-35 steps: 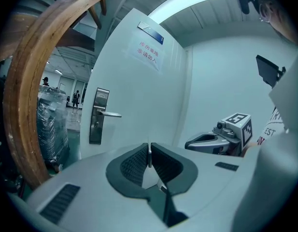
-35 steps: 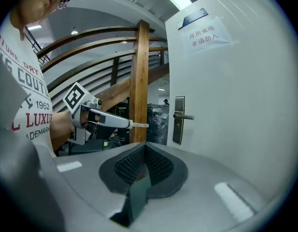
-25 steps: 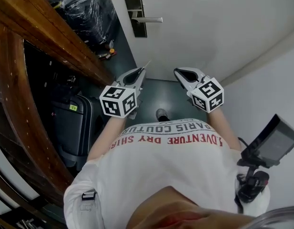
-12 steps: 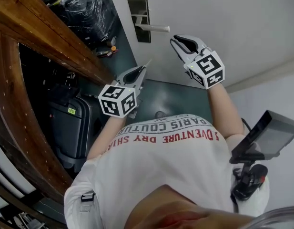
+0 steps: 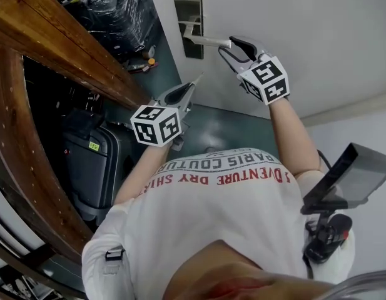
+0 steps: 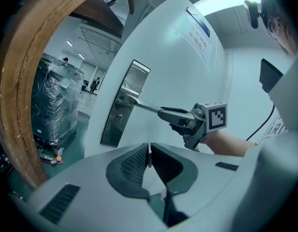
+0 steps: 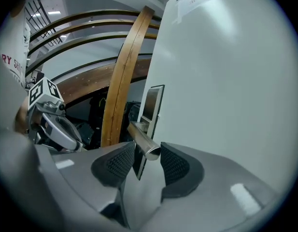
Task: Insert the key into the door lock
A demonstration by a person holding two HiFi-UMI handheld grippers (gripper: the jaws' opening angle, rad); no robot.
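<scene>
A white door carries a steel lock plate [image 5: 189,24] with a lever handle [image 5: 208,40]. The keyhole [image 6: 119,118] sits low on the plate [image 6: 120,105], under the handle [image 6: 141,104]. My left gripper [image 5: 191,86] is shut on a thin metal key [image 6: 149,153], whose blade points at the door and stays short of the plate. My right gripper [image 5: 233,45] is at the handle's free end, jaws opening. The handle tip [image 7: 145,144] lies between its pads [image 7: 175,164], not pinched. In the left gripper view the right gripper [image 6: 170,117] reaches along the handle.
A curved wooden rail [image 5: 61,49] runs along the left. Below it stand a dark suitcase [image 5: 92,167] and a plastic-wrapped stack [image 5: 111,11]. Small items lie on the floor [image 5: 146,58] by the door's foot. A monitor on a mount [image 5: 346,180] hangs at my right side.
My right gripper has risen from beside my body to the lever handle, and its jaws have spread round the handle's end. The left gripper has edged toward the door with the key.
</scene>
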